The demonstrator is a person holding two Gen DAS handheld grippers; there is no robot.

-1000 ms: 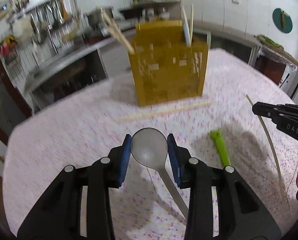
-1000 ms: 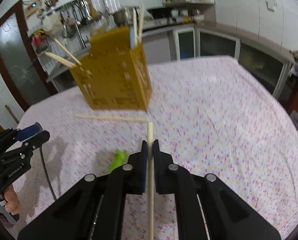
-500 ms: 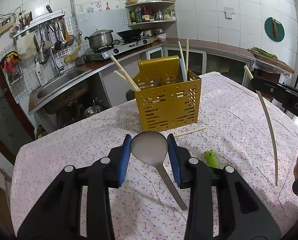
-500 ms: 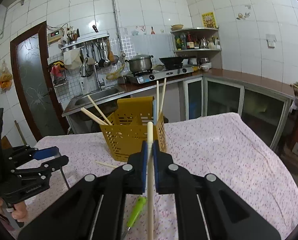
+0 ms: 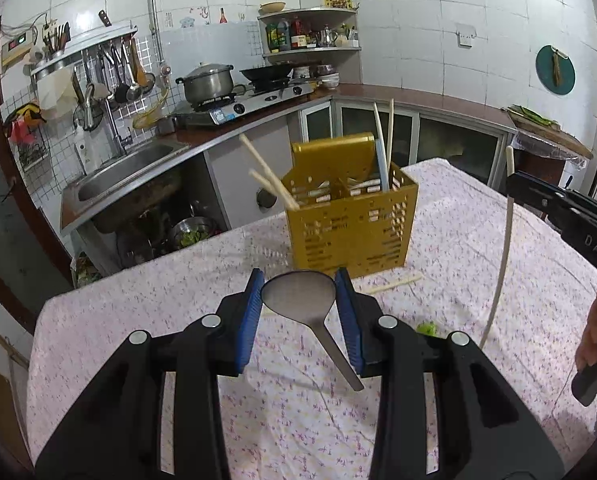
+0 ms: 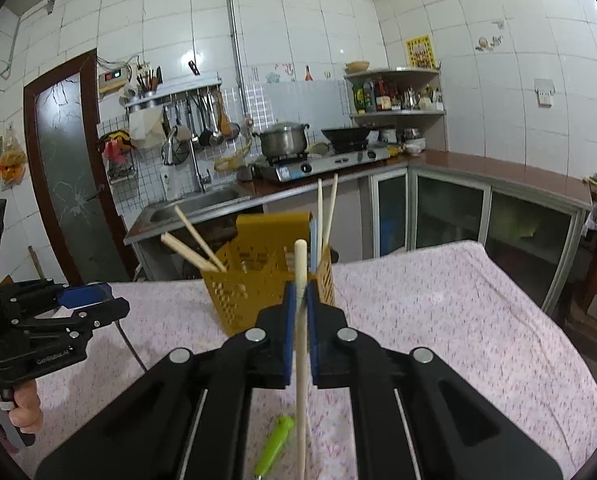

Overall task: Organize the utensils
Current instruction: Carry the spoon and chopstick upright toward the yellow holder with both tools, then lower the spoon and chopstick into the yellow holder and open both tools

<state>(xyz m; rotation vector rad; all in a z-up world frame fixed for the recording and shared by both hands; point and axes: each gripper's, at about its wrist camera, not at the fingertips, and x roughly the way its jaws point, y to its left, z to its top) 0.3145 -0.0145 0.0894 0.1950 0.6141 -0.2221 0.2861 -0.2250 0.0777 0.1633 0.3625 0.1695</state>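
My left gripper point(image 5: 300, 300) is shut on the bowl of a metal spoon point(image 5: 298, 298), held above the table with its handle hanging down. My right gripper point(image 6: 300, 300) is shut on a pale chopstick point(image 6: 300, 344) held upright; it also shows in the left wrist view point(image 5: 502, 248). A yellow utensil holder point(image 5: 350, 216) stands on the table ahead of both grippers, with several chopsticks point(image 5: 382, 140) in it. The holder shows in the right wrist view point(image 6: 258, 276) just behind my right gripper.
One chopstick point(image 5: 394, 284) lies on the floral tablecloth point(image 5: 138, 320) in front of the holder. A green-handled utensil point(image 6: 274, 444) lies on the cloth below my right gripper. Behind the table are a sink point(image 5: 126, 172), a stove with a pot point(image 5: 206, 84) and counters.
Both grippers have risen and tilted up with their loads, so the view now takes in the kitchen. The holder looks farther below and ahead. Grips are unchanged.
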